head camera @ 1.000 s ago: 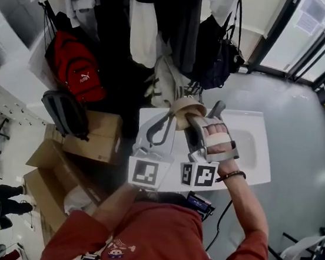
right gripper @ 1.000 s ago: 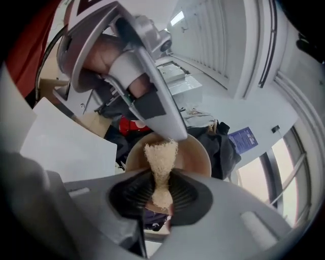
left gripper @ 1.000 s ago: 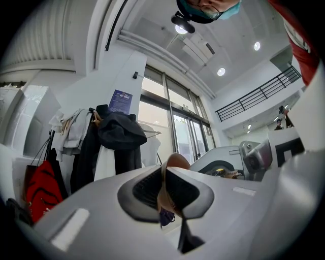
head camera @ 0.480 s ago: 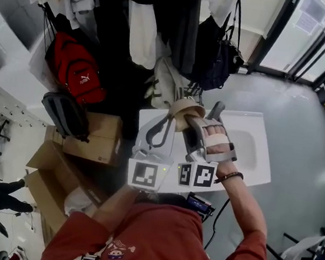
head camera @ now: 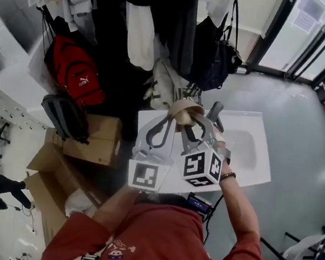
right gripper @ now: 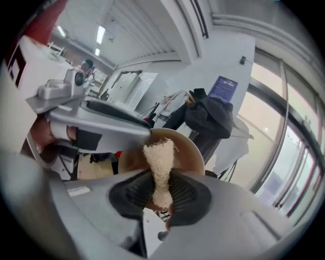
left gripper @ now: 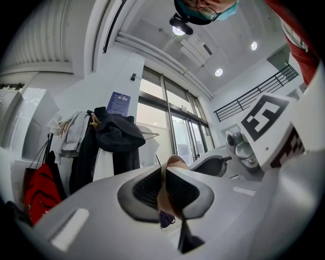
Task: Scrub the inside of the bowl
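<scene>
A tan bowl (head camera: 184, 107) is held up over the white table (head camera: 261, 172). My left gripper (head camera: 170, 119) is shut on its rim; in the left gripper view the bowl's edge (left gripper: 174, 163) runs straight between the dark pads (left gripper: 147, 188). My right gripper (head camera: 190, 123) comes in from the right, shut on a cream fibrous scrubber (right gripper: 159, 157). In the right gripper view the scrubber's top lies against the brown inside of the bowl (right gripper: 189, 148). The left gripper's body (right gripper: 96, 122) crosses that view's left side.
A sink basin (head camera: 244, 148) is sunk into the table's right half. Cardboard boxes (head camera: 87, 140), a red backpack (head camera: 75, 70) and a grey bag (head camera: 64, 115) stand to the left. Hanging clothes (head camera: 164, 25) and a dark bag (head camera: 218, 59) crowd the far side.
The right gripper has rolled over: its marker cube now faces up and hides the hand that showed before. The bowl and the left gripper have barely moved.
</scene>
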The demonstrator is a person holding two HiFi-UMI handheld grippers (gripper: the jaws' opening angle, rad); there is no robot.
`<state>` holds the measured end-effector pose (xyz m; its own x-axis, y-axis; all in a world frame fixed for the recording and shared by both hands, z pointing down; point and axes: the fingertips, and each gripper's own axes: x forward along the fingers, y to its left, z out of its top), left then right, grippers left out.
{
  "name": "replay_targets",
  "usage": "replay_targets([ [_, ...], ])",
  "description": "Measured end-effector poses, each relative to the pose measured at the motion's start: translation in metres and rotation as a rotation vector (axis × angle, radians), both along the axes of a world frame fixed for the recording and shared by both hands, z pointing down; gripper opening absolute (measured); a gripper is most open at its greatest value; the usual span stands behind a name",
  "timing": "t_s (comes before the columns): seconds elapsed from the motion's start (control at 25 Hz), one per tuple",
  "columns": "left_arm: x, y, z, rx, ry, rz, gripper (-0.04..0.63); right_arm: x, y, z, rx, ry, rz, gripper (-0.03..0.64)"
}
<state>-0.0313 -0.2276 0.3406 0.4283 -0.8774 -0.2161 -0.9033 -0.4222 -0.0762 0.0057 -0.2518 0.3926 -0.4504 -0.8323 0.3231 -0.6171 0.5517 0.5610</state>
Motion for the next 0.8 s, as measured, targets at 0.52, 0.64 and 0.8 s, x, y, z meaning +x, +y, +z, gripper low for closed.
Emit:
replay_targets([
  [0.52,-0.001,0.001,-0.003,0.02,0.0,-0.005,0.034,0.01,-0.01,-0.004,-0.354,-0.583,0.132,0.077],
  [0.64,-0.001,0.003,-0.003,0.021,0.003,-0.006,0.034,0.011,-0.009,-0.002,-0.413,-0.684,0.148,0.077],
  [0.8,-0.003,0.004,-0.003,0.021,0.01,-0.009,0.034,0.012,-0.009,0.0,-0.534,-0.865,0.162,0.077],
])
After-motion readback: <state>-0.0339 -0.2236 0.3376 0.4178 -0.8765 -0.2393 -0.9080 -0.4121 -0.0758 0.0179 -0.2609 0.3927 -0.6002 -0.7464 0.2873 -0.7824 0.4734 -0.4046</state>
